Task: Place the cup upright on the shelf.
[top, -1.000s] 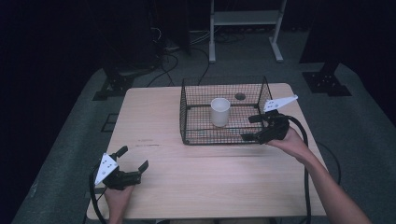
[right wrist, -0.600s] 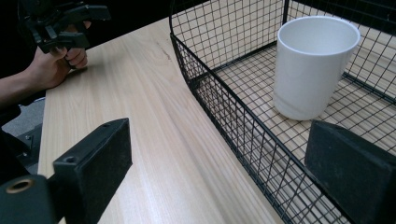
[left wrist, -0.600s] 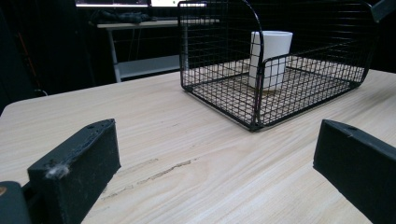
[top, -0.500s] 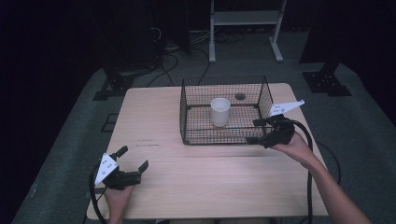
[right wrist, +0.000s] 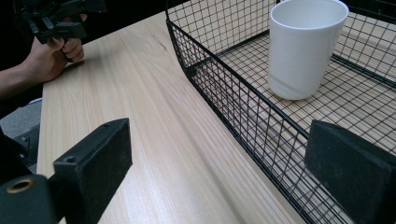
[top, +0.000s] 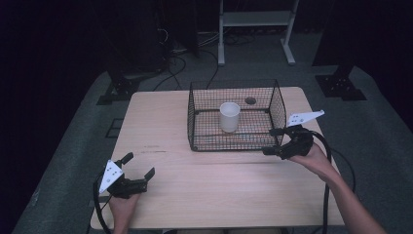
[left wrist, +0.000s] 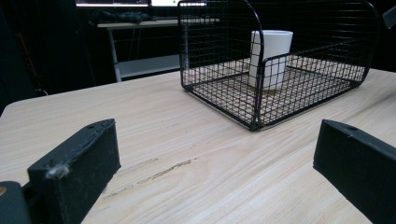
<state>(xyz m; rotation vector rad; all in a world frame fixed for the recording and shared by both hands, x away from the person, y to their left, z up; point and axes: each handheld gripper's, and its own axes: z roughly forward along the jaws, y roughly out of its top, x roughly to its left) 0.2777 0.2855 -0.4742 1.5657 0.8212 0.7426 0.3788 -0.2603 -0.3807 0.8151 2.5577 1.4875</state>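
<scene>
— High view first: where are your claws?

— My right gripper (top: 275, 141) hangs released, jaws spread, at the near right corner of the wire basket (top: 195, 122), one jaw just over its rim. My left gripper (top: 139, 168) rests released near the table (top: 219, 190) front edge, well apart.

— And the cup?

— The white cup (top: 229, 117) stands upright inside the basket, untouched.

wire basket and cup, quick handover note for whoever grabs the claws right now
Right claw: open, straddling the near right corner of the wire basket, holding nothing.
Left claw: open, empty, low over the table near its front left corner.
White cup: upright inside the basket, untouched.
Done: nothing gripped.
Left: probably close the right claw on the basket wall, then move it.
</scene>
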